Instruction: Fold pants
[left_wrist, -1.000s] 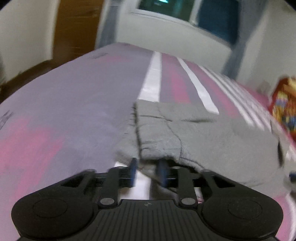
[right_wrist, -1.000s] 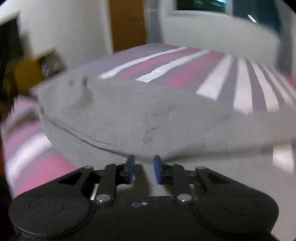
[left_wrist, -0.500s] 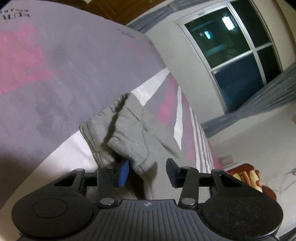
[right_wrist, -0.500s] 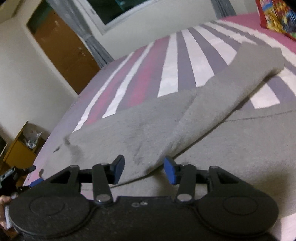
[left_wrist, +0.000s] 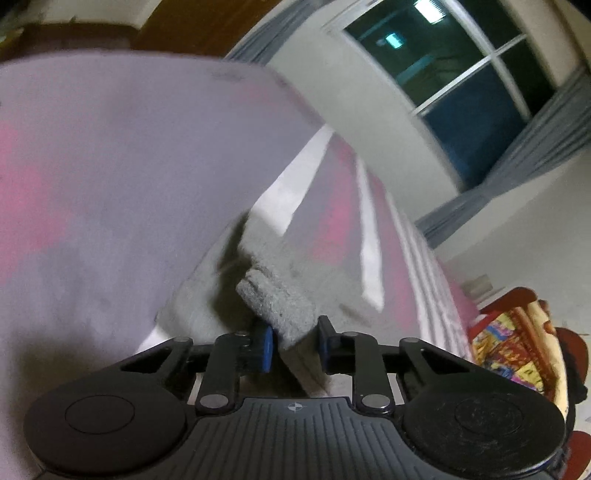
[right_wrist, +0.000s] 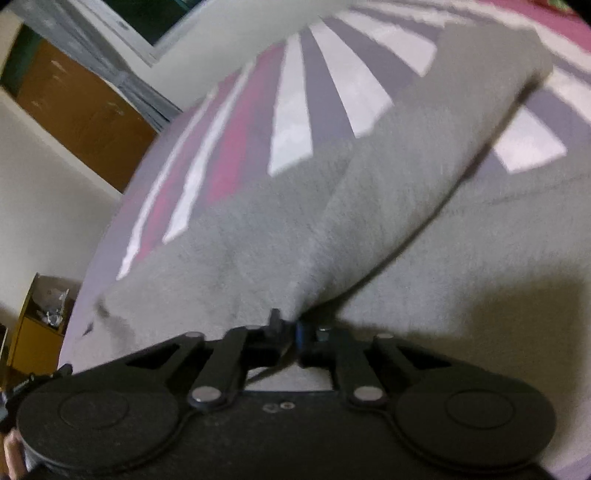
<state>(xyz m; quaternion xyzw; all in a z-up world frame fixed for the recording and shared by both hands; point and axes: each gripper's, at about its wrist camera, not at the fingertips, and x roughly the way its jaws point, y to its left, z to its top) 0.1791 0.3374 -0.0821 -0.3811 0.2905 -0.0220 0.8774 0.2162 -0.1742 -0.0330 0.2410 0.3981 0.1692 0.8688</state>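
The left claw (left_wrist: 294, 347) grips a thick, bunched edge of the grey pants (left_wrist: 275, 301). Its blue pads (left_wrist: 265, 349) sit on either side of the wad, and the cloth fills the gap between them, so the claw looks clamped on it, though the blur leaves a little doubt about how firmly. The wad looks several layers thick, probably a waistband or a hem already doubled over, and taking all the layers at once would keep them together when they are carried. Ahead of the left claw the rest of the garment trails down onto the striped bedspread (left_wrist: 110, 177). Farther ahead and to the right of it are a window (left_wrist: 454, 70) and curtains (left_wrist: 524, 147). Low to its right lies a colourful cushion (left_wrist: 509, 343).

The right claw (right_wrist: 287, 334) has its fingers drawn almost together on a thin pinch of the pants, right at the tip of a fold. From that pinch a long ridge of grey fabric (right_wrist: 424, 155) runs ahead and to the right, raised off the layer spread flat beneath it. Holding the fold at its point likely lets the person steer the whole flap over the lower layer. To the left of the right claw are a wooden door (right_wrist: 81, 110) and a small yellow cabinet (right_wrist: 40, 328).

With both ends held, the fold seems to be under way rather than finished.
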